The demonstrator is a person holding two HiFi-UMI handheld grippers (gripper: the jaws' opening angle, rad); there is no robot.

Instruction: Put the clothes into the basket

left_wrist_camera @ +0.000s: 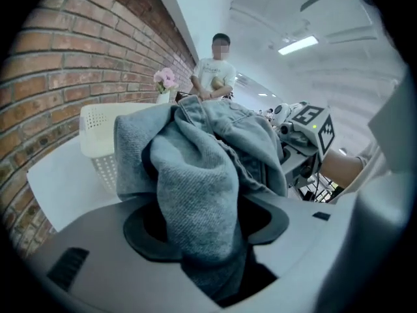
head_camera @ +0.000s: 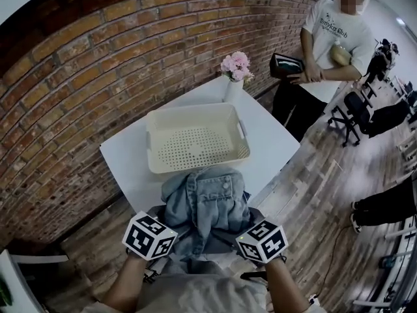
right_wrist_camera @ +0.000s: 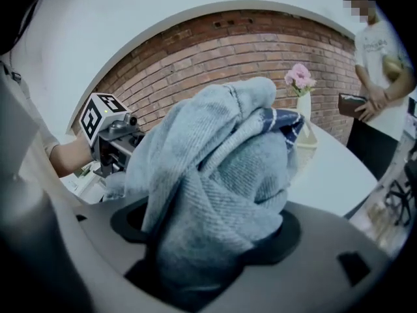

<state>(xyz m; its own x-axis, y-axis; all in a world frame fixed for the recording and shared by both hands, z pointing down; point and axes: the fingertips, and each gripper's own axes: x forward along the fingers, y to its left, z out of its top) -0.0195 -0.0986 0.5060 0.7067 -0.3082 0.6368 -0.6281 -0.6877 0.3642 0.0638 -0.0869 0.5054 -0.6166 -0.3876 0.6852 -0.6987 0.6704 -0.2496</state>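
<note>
One light-blue denim garment hangs bunched between two grippers over the near edge of one white table; its upper fold lies on the tabletop and reaches the near wall of the basket. The left gripper has its jaws pressed in on a thick wad of that denim, part-way closed by the cloth's bulk; the right gripper is clamped the same way on another wad of the same garment, its jaws held somewhat wider. A dark blue patterned patch shows among the folds; whether it is lining or a second piece cannot be told.

One cream plastic basket with a perforated floor stands on the middle of the table with nothing in it. Beyond it, at the far corner, is one white vase of pink flowers. A brick wall runs along the table's left side.

One person in a white T-shirt stands past the far right corner holding one dark flat case; one black office chair is just beside them.
</note>
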